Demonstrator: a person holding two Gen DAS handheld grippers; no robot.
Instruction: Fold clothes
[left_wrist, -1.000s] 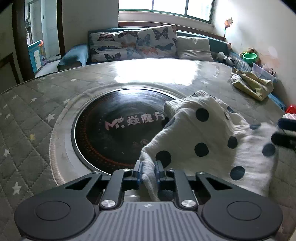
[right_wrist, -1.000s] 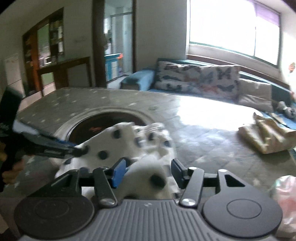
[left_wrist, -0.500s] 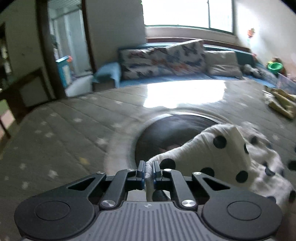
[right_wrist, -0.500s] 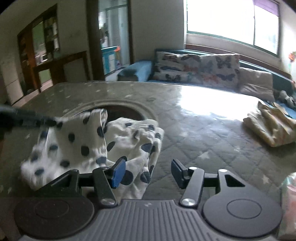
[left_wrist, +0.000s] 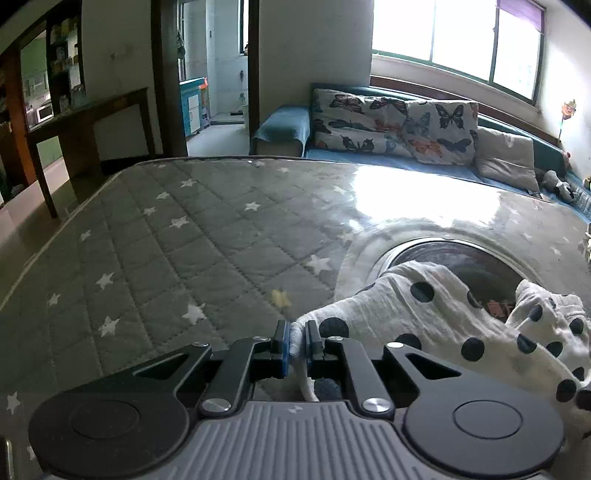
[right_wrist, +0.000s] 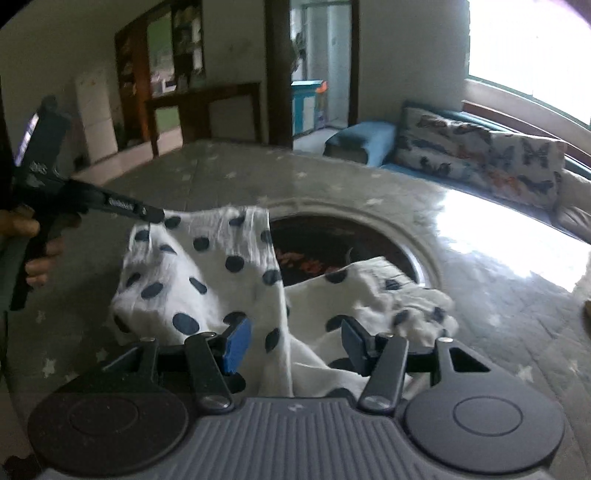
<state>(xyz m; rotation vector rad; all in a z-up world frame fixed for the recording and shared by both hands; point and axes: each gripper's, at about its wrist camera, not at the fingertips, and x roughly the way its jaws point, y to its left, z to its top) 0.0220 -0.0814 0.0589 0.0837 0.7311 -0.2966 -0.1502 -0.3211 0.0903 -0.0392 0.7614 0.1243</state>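
Observation:
A white garment with dark polka dots (left_wrist: 443, 317) lies partly over the round black inset of the quilted table. My left gripper (left_wrist: 295, 341) is shut on one edge of it, and cloth trails off to the right. In the right wrist view the same garment (right_wrist: 207, 273) hangs lifted from the left gripper (right_wrist: 155, 216), held by a person's hand (right_wrist: 33, 243) at the far left. My right gripper (right_wrist: 291, 341) stands open, with a fold of the cloth lying between its blue-padded fingers (right_wrist: 236, 345).
The grey star-patterned quilted table (left_wrist: 184, 240) stretches left and ahead, with a round black glass inset (left_wrist: 461, 262). Beyond it stands a sofa with butterfly cushions (left_wrist: 391, 125). A dark wooden desk (left_wrist: 88, 122) and a doorway lie at the back left.
The left gripper has pulled its edge of the garment up and leftward, stretching the cloth. The right gripper has stayed open and come closer to the cloth, which now lies between its fingers.

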